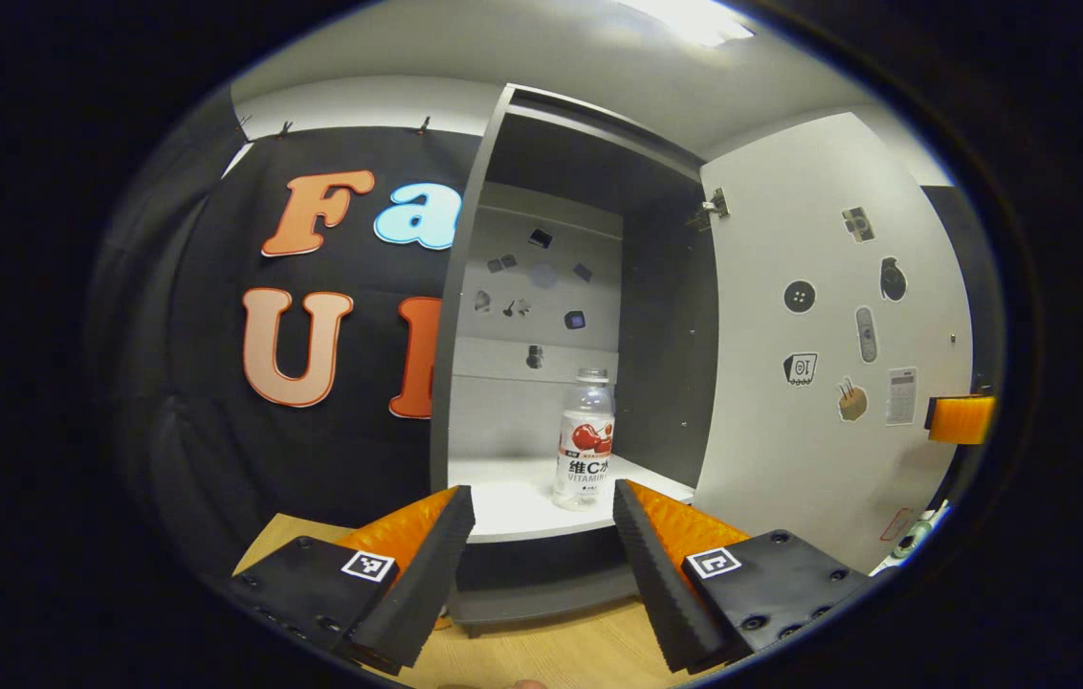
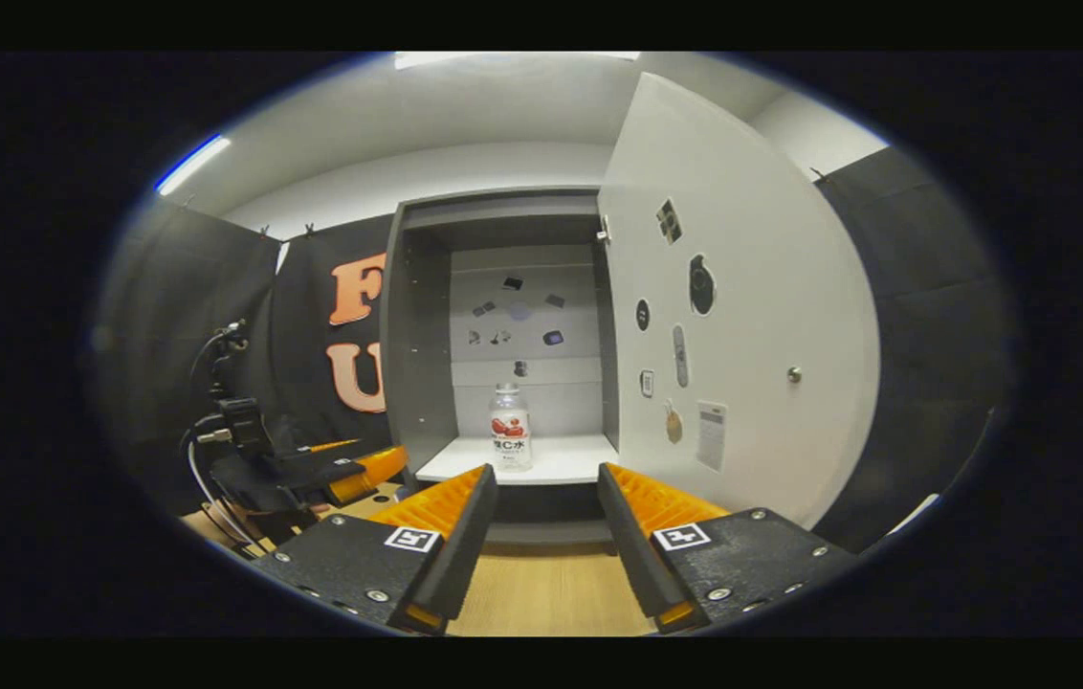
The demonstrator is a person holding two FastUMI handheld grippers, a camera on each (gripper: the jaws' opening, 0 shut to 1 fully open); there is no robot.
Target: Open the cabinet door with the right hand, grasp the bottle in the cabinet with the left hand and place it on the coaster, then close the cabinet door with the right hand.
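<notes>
Stickers (image 1: 852,316) dot a white panel and more stickers (image 2: 513,311) the grey back wall, a wooden tabletop (image 2: 546,593) runs along the bottom, black cloth (image 1: 216,402) hangs at the left, cables (image 2: 211,450) trail beside it, and a ceiling light (image 2: 192,163) glows overhead.

Ceiling light (image 1: 695,19) glaring overhead; cabinet interior (image 1: 666,316) shadowed; sharp centre, fisheye-bent edges.

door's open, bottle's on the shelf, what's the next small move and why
Probably ease the left gripper forward toward the bottle. The door is swung wide, the bottle stands upright on the shelf, and the left fingers are spread, short of it, with nothing between them.
</notes>
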